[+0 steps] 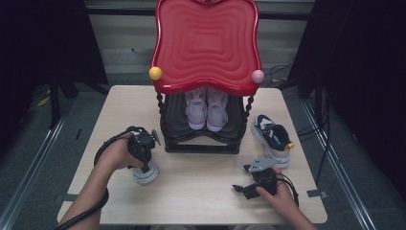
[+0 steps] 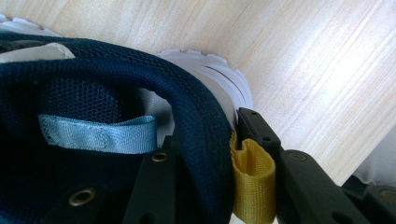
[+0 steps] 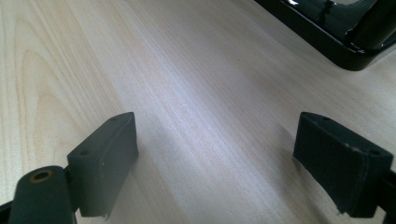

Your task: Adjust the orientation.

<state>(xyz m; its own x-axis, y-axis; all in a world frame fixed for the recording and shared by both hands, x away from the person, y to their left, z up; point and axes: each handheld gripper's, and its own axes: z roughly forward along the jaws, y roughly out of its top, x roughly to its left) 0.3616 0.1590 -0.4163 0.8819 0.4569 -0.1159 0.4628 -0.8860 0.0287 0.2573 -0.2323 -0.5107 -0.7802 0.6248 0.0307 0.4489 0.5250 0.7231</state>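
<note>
In the left gripper view my left gripper (image 2: 203,135) is shut on the heel collar of a navy mesh sneaker (image 2: 93,70). One jaw is inside the shoe, the other outside against its yellow pull tab (image 2: 252,182). In the high view the left gripper (image 1: 143,152) holds this sneaker (image 1: 146,173) near the table's left front, white sole low. The matching navy sneaker (image 1: 272,136) lies on the right of the table. My right gripper (image 1: 242,178) rests low near the front right, open, with bare wood between its jaws (image 3: 215,140).
A black shoe rack (image 1: 201,141) with a red wavy top (image 1: 206,43) stands at the table's back middle. A pale pink pair of shoes (image 1: 207,111) sits on its lower shelf. Its black base (image 3: 327,37) lies ahead of the right gripper. Table edges (image 1: 191,221) are close in front.
</note>
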